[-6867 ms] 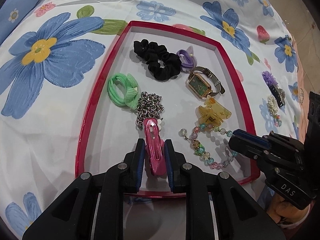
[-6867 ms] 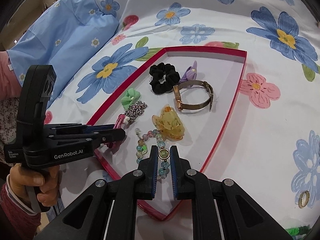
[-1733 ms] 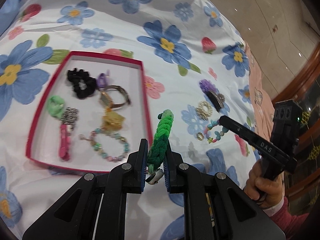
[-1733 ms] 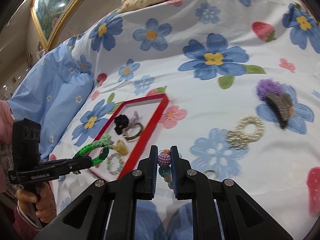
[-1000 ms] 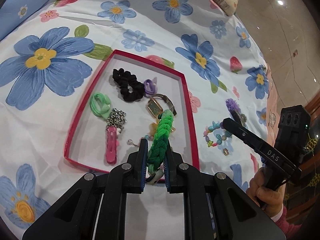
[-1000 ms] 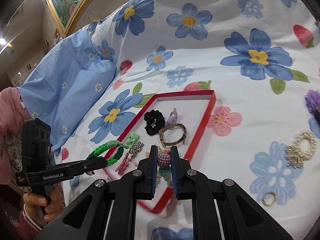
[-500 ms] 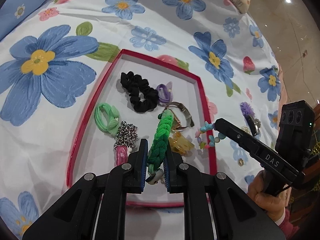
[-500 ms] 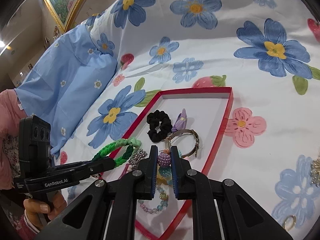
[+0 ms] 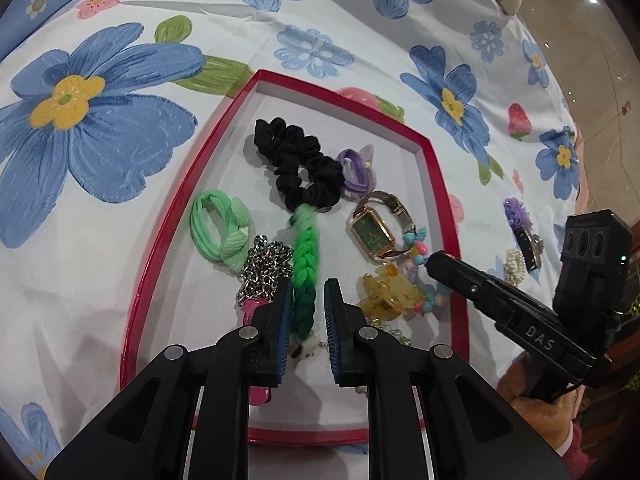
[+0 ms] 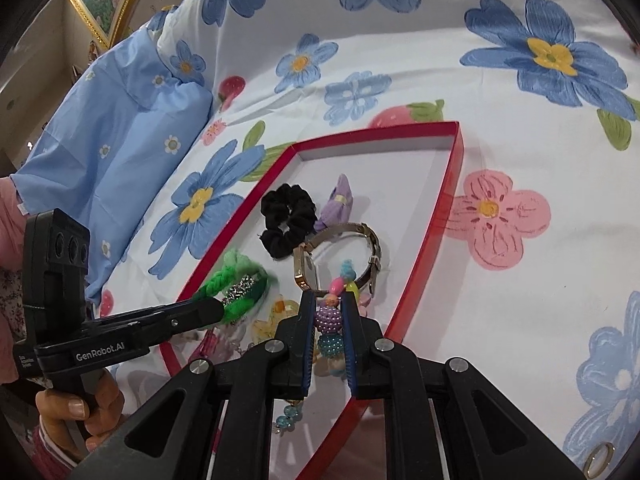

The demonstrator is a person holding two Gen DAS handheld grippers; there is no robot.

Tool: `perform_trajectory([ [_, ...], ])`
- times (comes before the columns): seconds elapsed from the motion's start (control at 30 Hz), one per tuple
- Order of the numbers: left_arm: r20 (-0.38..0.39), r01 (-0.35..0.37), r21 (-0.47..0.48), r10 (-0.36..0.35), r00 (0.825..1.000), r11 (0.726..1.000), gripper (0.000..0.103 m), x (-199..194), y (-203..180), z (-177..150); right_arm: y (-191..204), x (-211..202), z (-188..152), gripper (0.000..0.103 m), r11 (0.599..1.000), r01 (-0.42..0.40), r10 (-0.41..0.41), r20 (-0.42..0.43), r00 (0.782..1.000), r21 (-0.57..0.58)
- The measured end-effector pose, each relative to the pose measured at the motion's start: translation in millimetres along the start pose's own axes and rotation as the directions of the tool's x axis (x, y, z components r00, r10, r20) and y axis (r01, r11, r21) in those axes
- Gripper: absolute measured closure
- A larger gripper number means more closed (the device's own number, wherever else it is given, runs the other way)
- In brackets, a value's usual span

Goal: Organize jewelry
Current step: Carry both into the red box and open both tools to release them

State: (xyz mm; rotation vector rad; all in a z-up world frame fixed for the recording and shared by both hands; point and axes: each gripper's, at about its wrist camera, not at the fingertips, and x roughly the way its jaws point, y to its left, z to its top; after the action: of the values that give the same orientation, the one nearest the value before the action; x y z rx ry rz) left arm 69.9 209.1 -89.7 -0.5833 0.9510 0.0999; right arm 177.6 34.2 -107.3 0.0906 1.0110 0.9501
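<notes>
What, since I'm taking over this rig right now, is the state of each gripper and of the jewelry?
Left gripper: jaws shut on the green braided bracelet, over the red tray.
Right gripper: jaws shut on the beaded bracelet, also over the tray.
Done: black scrunchie, watch and other pieces lie in the tray.
Left: release both bracelets into it, then fetch the purple clip and gold ring from the sheet.
</notes>
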Motion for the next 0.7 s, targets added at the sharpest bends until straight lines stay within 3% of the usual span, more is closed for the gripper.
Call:
perform_trajectory([
  [0.47, -0.007, -0.002, -0.007, 0.002, 1.0, 1.0, 0.09, 2.4, 3.0, -0.5, 7.1, 7.5, 2.5, 0.09, 0.998, 0.03, -0.031, -0.037, 0.999, -0.05],
  [0.7, -0.005, -0.012, -0.002, 0.012, 1.0, 1.0, 0.076, 1.2, 1.2, 0.1, 7.6, 8.9, 3.5, 0.089, 0.998, 0.031, -0.033, -0.043, 0.999, -0.056],
])
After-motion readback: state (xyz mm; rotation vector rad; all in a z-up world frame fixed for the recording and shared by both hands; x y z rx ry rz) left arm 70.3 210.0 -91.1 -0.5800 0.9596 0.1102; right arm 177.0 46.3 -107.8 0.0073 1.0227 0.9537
